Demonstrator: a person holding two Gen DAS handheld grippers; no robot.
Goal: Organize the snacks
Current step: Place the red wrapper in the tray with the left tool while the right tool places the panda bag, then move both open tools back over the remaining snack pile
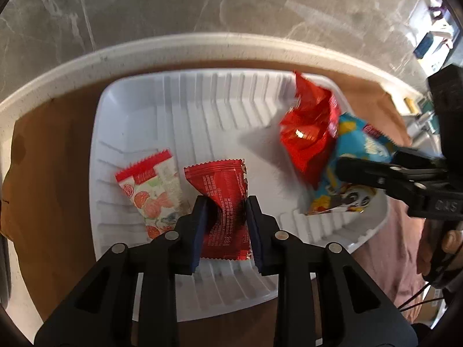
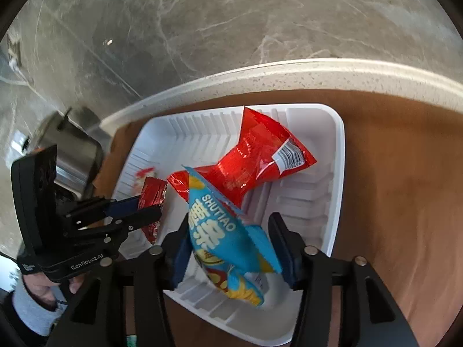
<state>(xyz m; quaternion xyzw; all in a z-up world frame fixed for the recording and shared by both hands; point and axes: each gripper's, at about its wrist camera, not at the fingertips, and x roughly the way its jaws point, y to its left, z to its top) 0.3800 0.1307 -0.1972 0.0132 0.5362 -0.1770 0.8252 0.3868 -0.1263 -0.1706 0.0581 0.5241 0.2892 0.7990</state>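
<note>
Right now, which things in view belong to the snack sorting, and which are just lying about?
Job: white tray; small red packet; strawberry packet; big red bag; blue chip bag.

Lying about: brown table; metal bin.

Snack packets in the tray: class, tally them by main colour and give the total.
Red: 2, a small packet and a large bag
Blue: 1, chip bag
White with red: 1
Total: 4
</note>
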